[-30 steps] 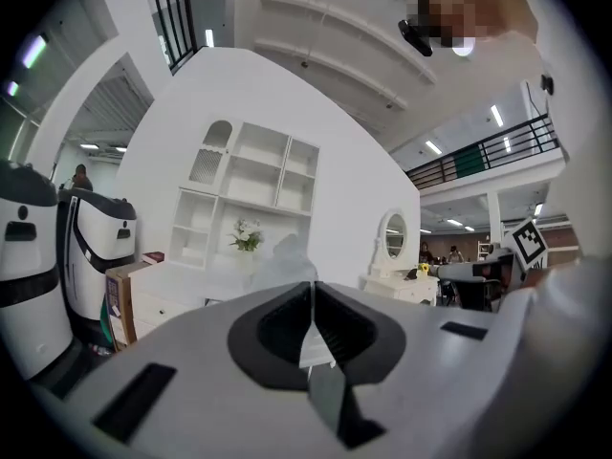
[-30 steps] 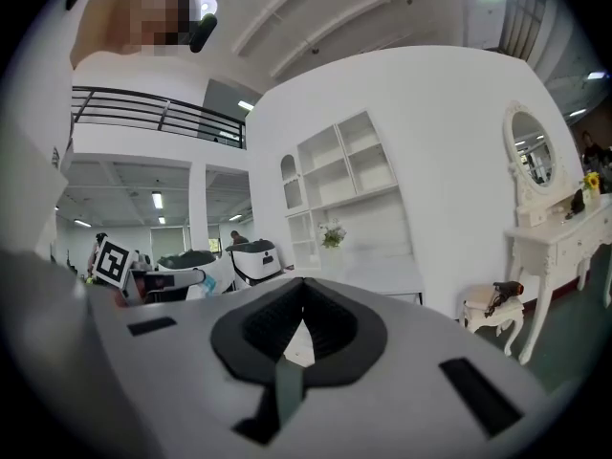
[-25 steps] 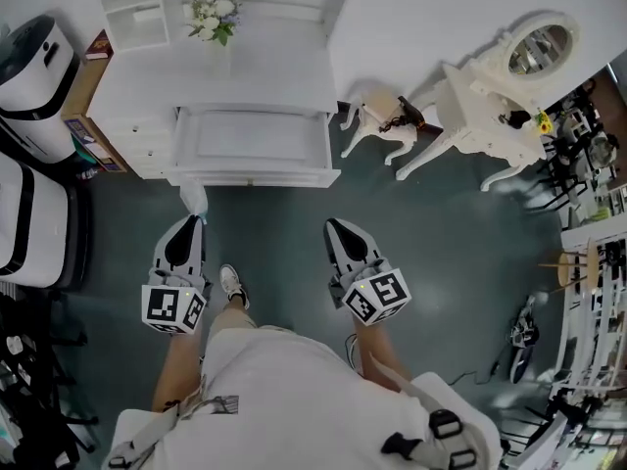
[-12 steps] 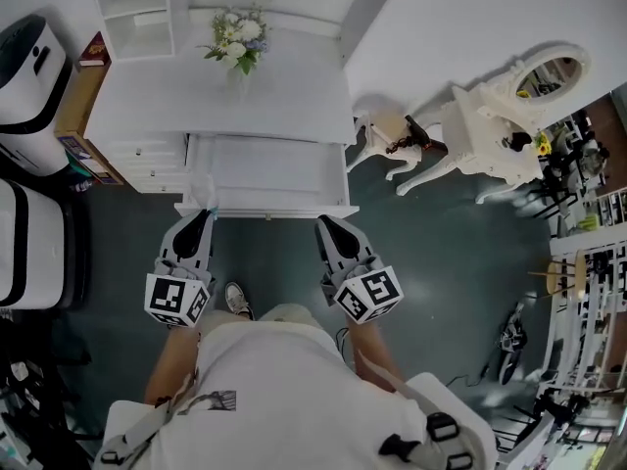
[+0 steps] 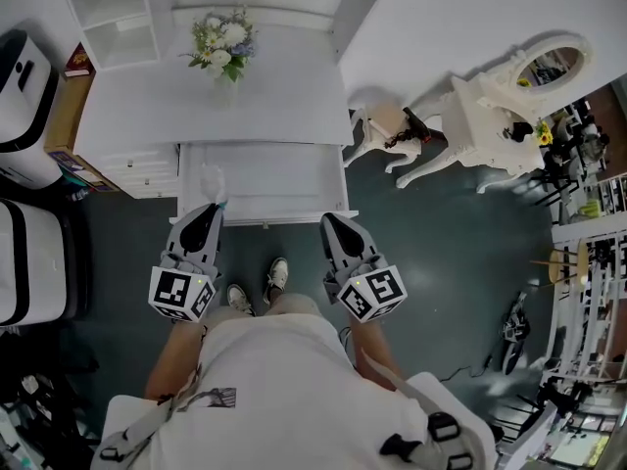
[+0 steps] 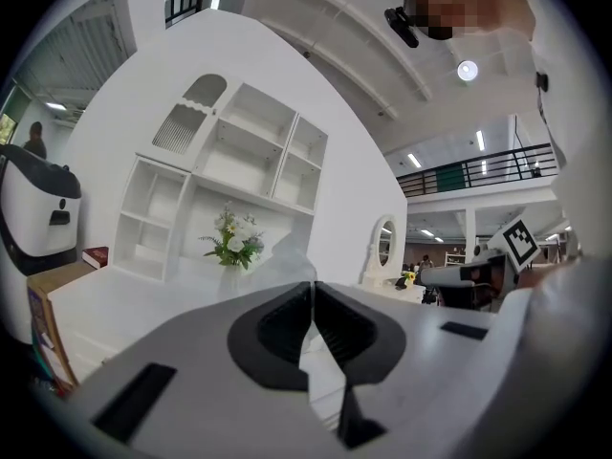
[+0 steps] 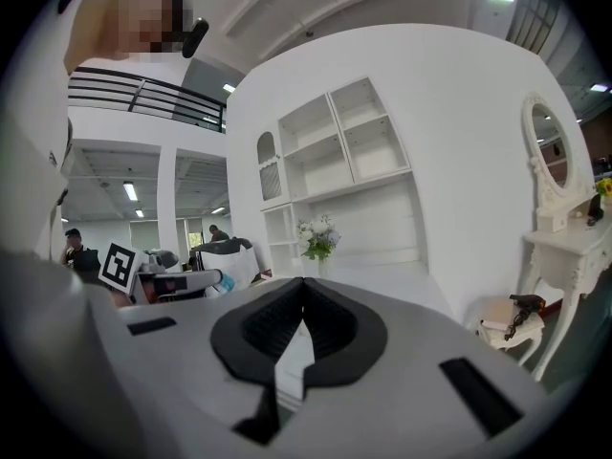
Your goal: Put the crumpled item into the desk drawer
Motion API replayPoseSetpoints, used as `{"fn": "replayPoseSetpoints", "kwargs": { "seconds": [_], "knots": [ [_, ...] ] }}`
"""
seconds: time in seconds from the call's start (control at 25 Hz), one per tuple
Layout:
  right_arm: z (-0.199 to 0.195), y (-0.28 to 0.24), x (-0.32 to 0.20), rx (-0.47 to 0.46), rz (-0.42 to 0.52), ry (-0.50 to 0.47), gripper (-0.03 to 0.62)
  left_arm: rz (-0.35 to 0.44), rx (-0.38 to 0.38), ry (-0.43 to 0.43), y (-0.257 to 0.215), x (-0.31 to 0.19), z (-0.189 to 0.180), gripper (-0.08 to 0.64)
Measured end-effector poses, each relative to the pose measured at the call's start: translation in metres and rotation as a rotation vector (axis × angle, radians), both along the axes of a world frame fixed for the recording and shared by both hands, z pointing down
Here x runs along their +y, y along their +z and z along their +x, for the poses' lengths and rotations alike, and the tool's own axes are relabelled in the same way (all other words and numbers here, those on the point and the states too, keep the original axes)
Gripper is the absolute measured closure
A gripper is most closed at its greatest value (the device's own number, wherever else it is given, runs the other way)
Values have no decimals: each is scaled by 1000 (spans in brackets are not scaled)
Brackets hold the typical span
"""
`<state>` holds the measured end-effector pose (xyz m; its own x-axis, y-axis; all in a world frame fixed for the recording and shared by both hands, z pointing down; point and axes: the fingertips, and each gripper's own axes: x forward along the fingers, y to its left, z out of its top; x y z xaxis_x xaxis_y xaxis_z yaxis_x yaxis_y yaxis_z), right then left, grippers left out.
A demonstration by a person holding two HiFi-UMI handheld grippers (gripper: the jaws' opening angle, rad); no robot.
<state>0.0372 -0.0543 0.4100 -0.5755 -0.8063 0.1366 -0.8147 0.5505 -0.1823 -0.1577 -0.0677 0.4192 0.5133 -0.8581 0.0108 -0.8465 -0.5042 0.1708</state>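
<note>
The white desk (image 5: 147,106) has its wide drawer (image 5: 265,179) pulled open toward me. My left gripper (image 5: 213,207) is shut on the crumpled item (image 5: 210,181), a pale translucent wad that sticks out past the tips over the drawer's front left corner. In the left gripper view the wad (image 6: 290,254) shows just above the closed left gripper (image 6: 312,287). My right gripper (image 5: 329,217) is at the drawer's front right corner, shut and empty. In the right gripper view, the right gripper (image 7: 303,281) has its tips together, with the desk top ahead.
A vase of flowers (image 5: 223,47) stands on the desk, with white shelves (image 5: 103,8) behind. A white dressing table with mirror (image 5: 495,116) and a stool (image 5: 382,125) stand to the right. A white and black machine (image 5: 24,76) is at the left. My feet (image 5: 277,277) are below the drawer.
The person has stepped up to the desk. Both grippers have come forward from the floor area to the drawer's front edge, and the wad now hangs over the drawer.
</note>
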Motion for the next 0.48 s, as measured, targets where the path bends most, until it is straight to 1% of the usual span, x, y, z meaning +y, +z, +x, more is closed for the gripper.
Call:
{"fn": "replayPoseSetpoints", "kwargs": {
  "seconds": [0.24,0.48],
  "knots": [
    [12,-2,-42,-32,21,-55,581,-6,-20,-50,-4,-26,15,535],
    [22,-14,-98,-63,72,-116,581,-4,-72,-93,-7,-61,31,535]
  ]
}}
